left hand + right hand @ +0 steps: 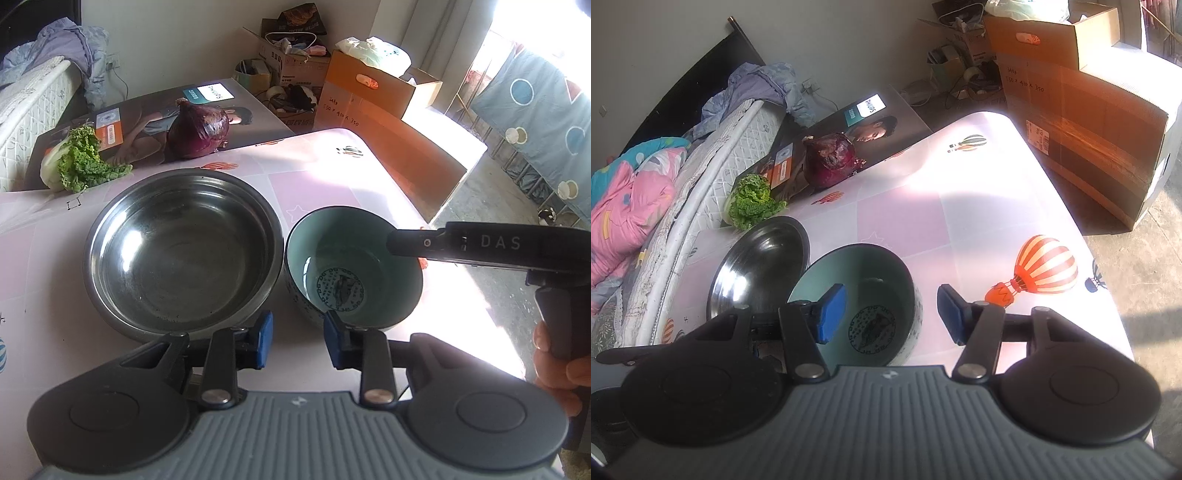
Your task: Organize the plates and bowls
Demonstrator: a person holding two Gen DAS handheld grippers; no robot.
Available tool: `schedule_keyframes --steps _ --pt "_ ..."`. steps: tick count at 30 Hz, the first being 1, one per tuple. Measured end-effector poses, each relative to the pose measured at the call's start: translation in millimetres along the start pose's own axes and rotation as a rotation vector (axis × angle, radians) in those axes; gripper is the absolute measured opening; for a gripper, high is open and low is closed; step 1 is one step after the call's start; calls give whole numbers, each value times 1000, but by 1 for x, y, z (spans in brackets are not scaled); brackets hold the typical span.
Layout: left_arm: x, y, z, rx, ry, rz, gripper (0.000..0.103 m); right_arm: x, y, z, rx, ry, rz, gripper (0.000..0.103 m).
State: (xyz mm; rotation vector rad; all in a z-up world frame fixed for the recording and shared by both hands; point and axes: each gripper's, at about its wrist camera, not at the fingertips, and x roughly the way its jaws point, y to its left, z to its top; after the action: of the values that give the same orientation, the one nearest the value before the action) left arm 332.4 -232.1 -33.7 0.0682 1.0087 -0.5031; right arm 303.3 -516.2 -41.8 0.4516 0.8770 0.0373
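Note:
A steel bowl point(181, 251) and a smaller ceramic bowl with a teal inside point(351, 269) stand side by side on the table; they also show in the right wrist view as the steel bowl point(761, 266) and the teal bowl point(864, 295). My left gripper point(298, 341) is open and empty, just in front of the gap between the two bowls. My right gripper point(892, 314) is open, its left finger over the teal bowl's inside and its right finger outside the rim. Its body shows in the left wrist view point(480, 245) over the bowl's right rim.
A red onion point(199, 129) and a leafy green point(79, 160) lie at the table's far side beside a flat printed box point(155, 122). Cardboard boxes point(388, 110) stand on the floor beyond the table point(960, 206). A bed point(683, 184) lies along the left.

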Motion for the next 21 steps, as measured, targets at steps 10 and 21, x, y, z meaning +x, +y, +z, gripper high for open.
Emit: schedule_keyframes --steps 10,21 --pt "1 2 5 -77 -4 -51 24 24 -9 -2 27 34 22 27" --pt "14 -4 8 -121 25 -57 30 39 -13 -10 4 103 30 18"
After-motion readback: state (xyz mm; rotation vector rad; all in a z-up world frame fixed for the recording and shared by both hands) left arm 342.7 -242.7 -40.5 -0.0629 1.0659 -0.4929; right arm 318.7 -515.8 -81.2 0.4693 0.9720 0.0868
